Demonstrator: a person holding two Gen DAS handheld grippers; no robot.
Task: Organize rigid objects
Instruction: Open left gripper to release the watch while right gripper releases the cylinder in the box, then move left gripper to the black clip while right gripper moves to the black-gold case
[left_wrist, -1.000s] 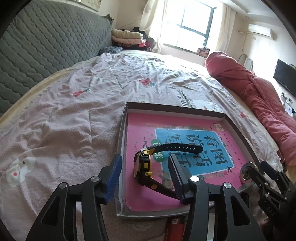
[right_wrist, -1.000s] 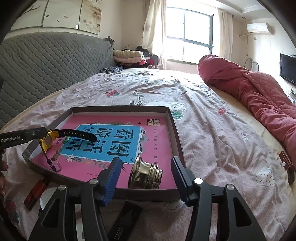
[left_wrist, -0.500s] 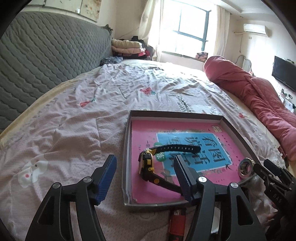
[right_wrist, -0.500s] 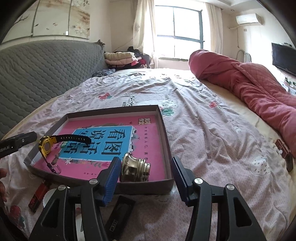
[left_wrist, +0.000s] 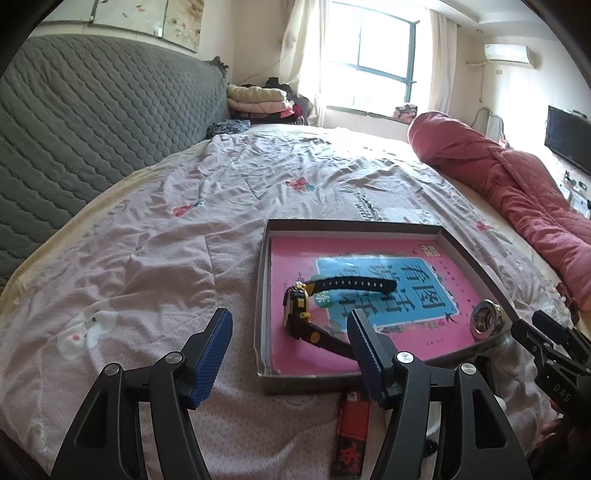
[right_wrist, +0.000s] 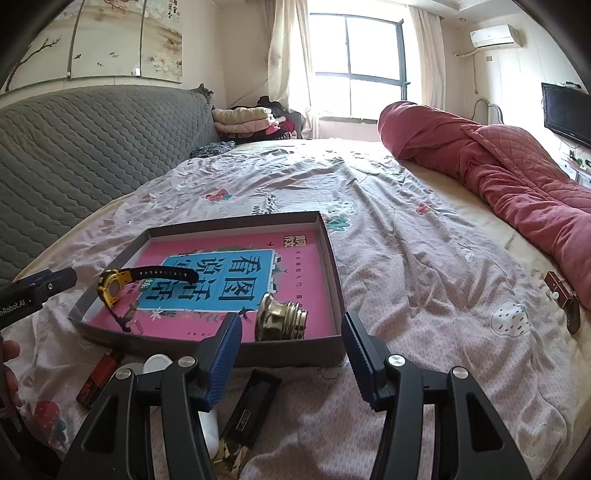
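Note:
A shallow grey box tray (left_wrist: 260, 288) (right_wrist: 334, 269) with a pink and blue printed bottom lies on the bed. A yellow and black wristwatch (left_wrist: 299, 314) (right_wrist: 110, 290) lies in its left part, and a brass threaded fitting (left_wrist: 487, 324) (right_wrist: 281, 322) lies in its near right corner. My left gripper (left_wrist: 290, 358) is open and empty, just short of the tray's near left corner. My right gripper (right_wrist: 291, 356) is open and empty, in front of the tray's near wall. A red lighter (left_wrist: 351, 428) (right_wrist: 96, 380), a black flat bar (right_wrist: 253, 410) and a white round object (right_wrist: 157, 365) lie on the bedspread before the tray.
The bed has a pale floral bedspread (left_wrist: 147, 258). A rolled red quilt (left_wrist: 517, 192) (right_wrist: 498, 166) lies along the right side. A grey padded headboard (left_wrist: 92, 122) stands at the left. A small brown item (right_wrist: 561, 299) lies near the quilt.
Both grippers have pulled back and up from the tray. The watch and the brass fitting stay where they lay in it. The lighter, bar and white object have come into view.

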